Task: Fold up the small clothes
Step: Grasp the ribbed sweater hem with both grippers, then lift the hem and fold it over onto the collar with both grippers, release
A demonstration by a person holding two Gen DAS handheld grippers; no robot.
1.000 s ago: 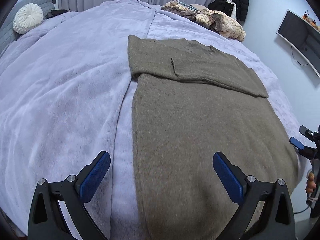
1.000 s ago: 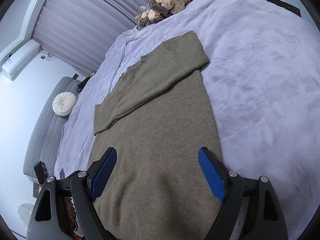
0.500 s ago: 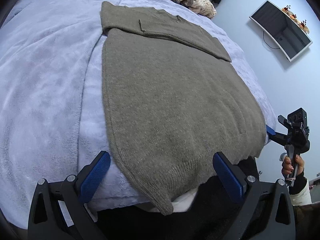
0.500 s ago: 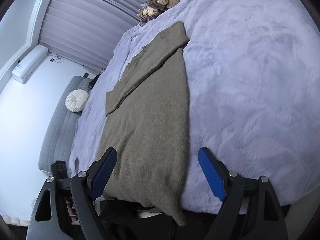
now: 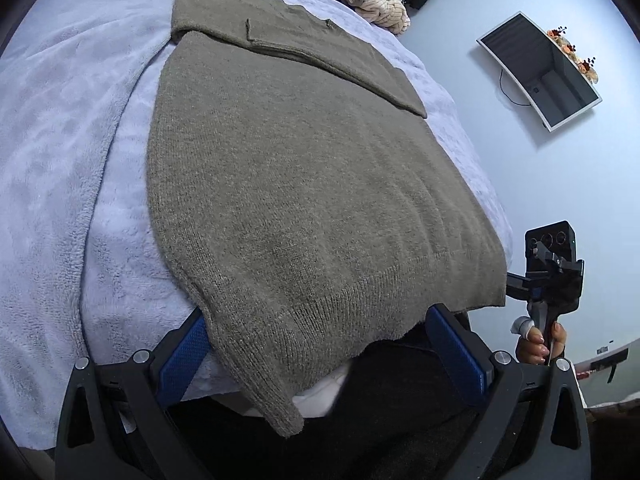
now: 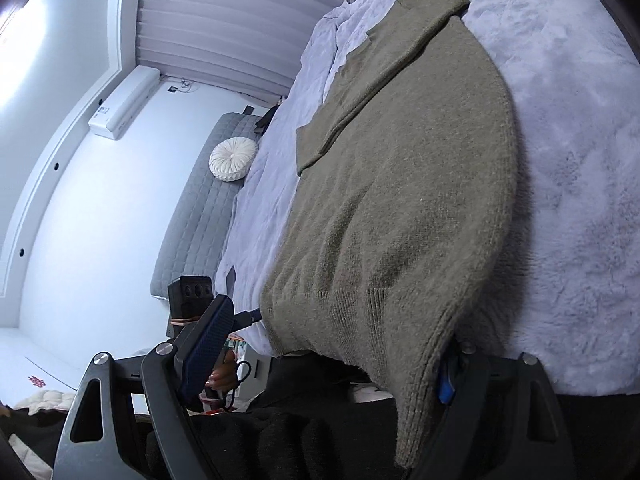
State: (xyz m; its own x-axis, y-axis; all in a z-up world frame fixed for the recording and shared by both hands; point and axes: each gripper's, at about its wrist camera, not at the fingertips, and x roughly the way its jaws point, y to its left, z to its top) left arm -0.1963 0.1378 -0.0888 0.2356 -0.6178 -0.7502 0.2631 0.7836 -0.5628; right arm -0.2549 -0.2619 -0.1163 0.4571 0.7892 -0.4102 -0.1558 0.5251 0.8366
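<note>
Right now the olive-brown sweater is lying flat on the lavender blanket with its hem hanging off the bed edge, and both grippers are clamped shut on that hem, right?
Not quite. The sweater does lie on the lavender blanket with its hem over the edge, but neither gripper is clamped. The left wrist view shows the left gripper wide open around the hem; the right wrist view shows the right gripper open too.

I see the sweater (image 5: 312, 184) as a matt olive-grey knit, fuzzy on the body and ribbed along the hem. Under it the bed blanket (image 5: 60, 140) is pale lilac fleece, plush with a soft sheen. My left claw (image 5: 320, 352) has matt black plastic arms, dimpled blue rubbery pads (image 5: 456, 350) and bright metal screws. The wall screen (image 5: 540, 68) looks glossy, with a smooth white frame.
</note>
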